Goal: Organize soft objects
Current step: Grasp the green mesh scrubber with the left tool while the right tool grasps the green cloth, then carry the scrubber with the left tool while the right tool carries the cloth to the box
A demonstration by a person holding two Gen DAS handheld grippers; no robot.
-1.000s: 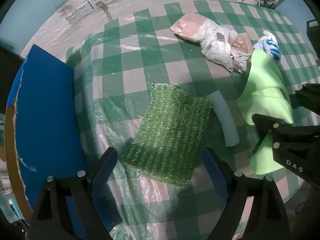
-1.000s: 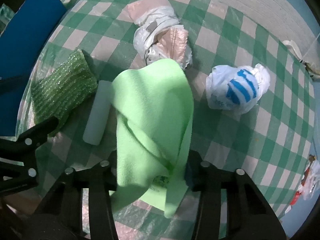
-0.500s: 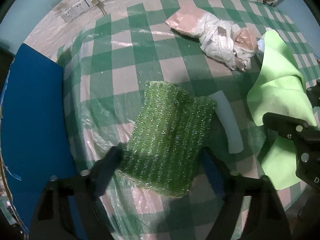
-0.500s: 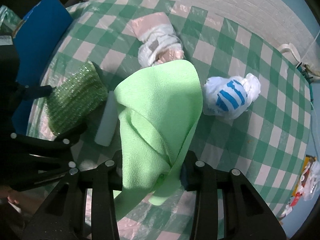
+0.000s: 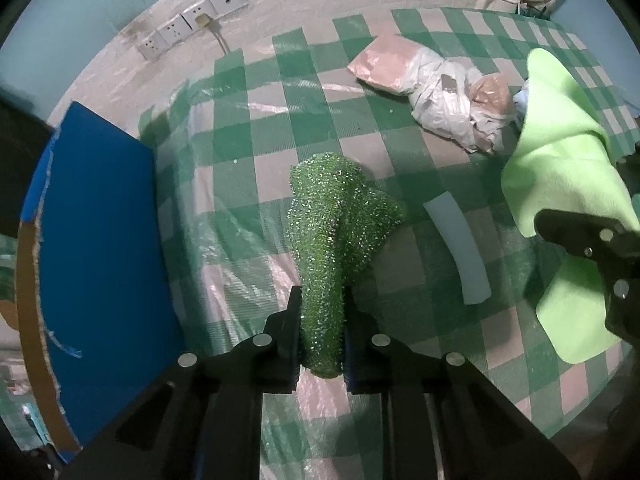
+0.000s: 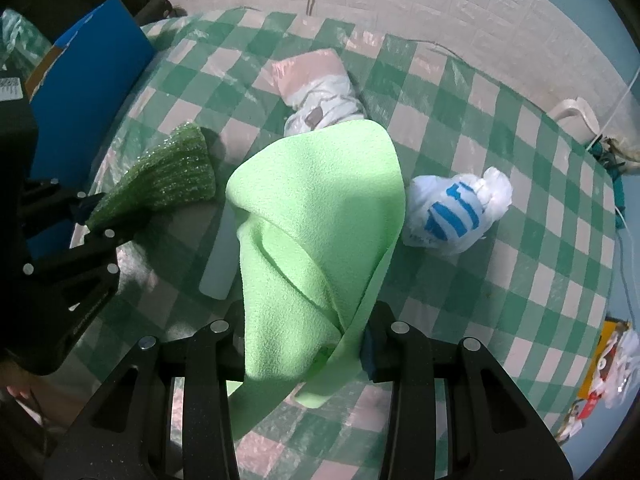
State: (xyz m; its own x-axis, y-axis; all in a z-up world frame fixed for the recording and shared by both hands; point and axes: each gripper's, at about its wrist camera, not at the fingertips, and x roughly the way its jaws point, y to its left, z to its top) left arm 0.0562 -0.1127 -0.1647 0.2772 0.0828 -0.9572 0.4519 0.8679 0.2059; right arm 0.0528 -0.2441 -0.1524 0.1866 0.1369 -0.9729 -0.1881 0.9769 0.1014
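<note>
Currently: left gripper (image 5: 322, 318) closing, pinching green sparkly pad (image 5: 340, 232); right gripper (image 6: 304, 344) clamps light-green cloth (image 6: 320, 216). Step: pickup. Next: lift, carry both to sorting spot.

no text can be read; the blue marks on the white knotted plastic bag (image 6: 456, 210) stay illegible.

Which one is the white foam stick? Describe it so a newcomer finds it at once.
Start at the table with the green-and-white checked cloth. Near its front edge, the white foam stick lies flat between the sparkly green scrubbing pad pinched in the left gripper and the light green cloth hanging from the right gripper. It alone is plain white, smooth, narrow and slightly curved.
</note>
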